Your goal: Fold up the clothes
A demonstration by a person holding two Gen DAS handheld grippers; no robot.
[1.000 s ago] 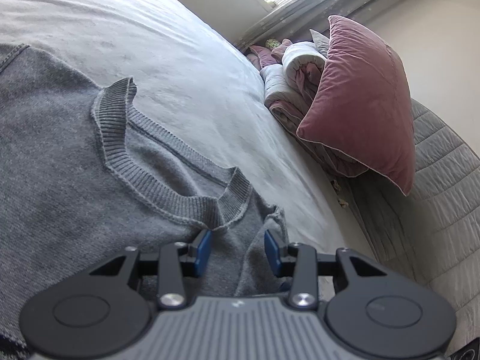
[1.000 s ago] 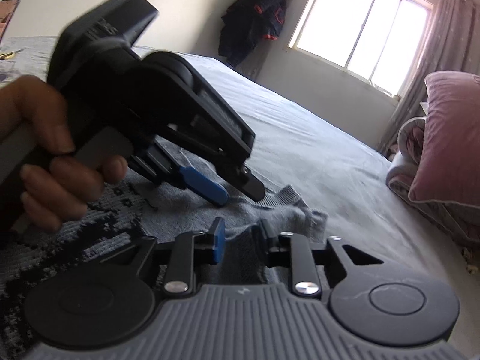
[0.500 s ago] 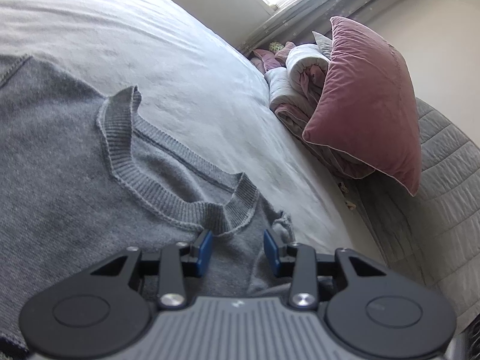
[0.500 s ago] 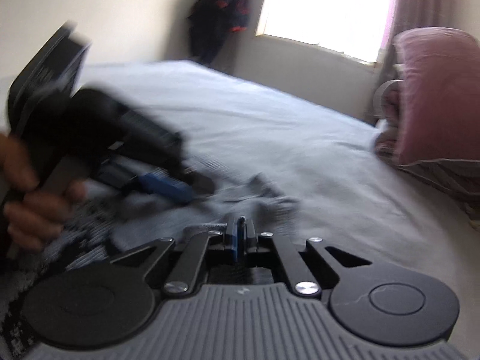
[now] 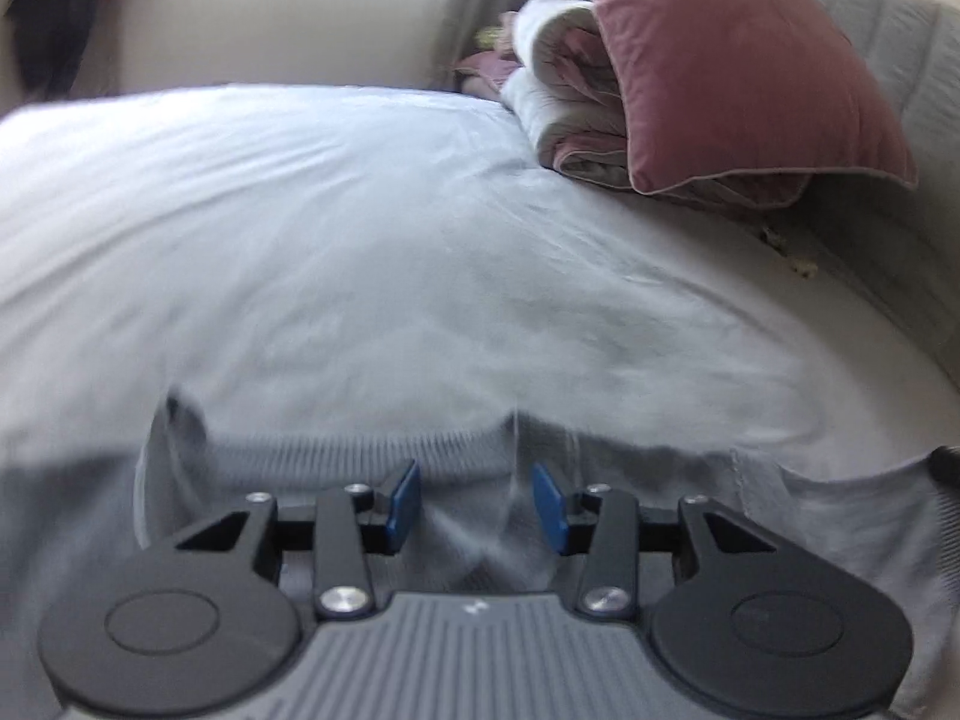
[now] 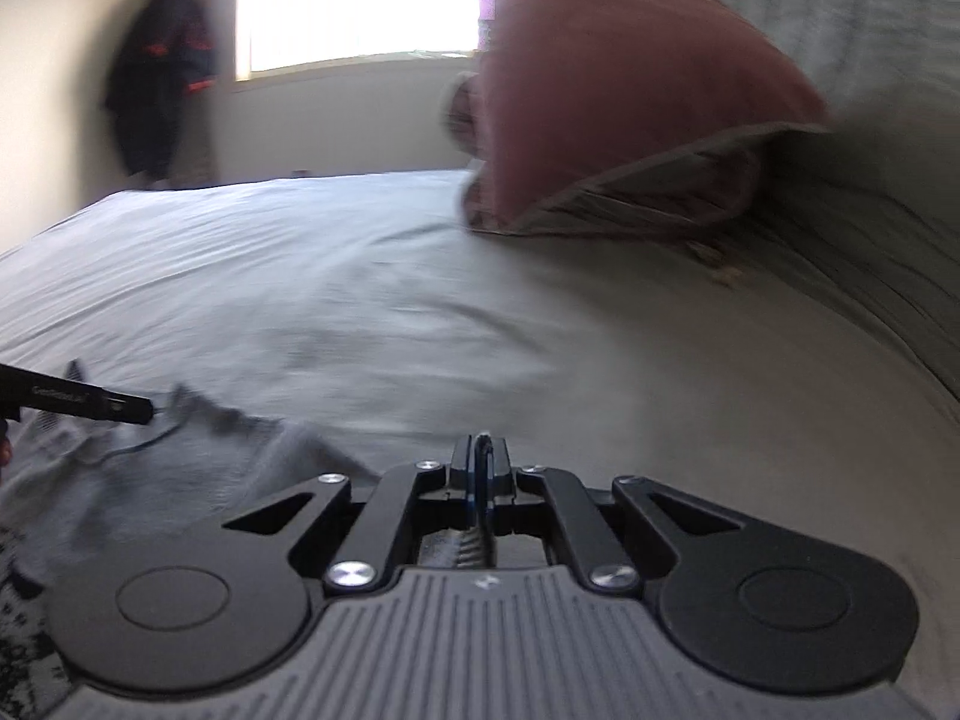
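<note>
A grey knit sweater [image 5: 630,480] lies on the pale bed sheet [image 5: 360,240], its ribbed collar [image 5: 336,450] just ahead of my left gripper [image 5: 475,504]. That gripper is open, its blue pads [image 5: 402,501] spread over the fabric near the collar. My right gripper [image 6: 480,468] is shut, and ribbed knit shows behind its closed fingers [image 6: 459,552]. The sweater [image 6: 180,468] trails off to its left, where one finger of the left gripper [image 6: 78,402] reaches in. Both views are blurred.
A pink pillow [image 5: 720,60] leans on a rolled quilt [image 5: 564,90] against the grey padded headboard [image 5: 900,120] at the far right. A dark jacket [image 6: 162,78] hangs beside the bright window [image 6: 360,0]. Bare sheet stretches ahead of both grippers.
My right gripper closed on the sweater and has moved right, away from the left gripper. The left gripper, still open, has swung round to face the collar squarely.
</note>
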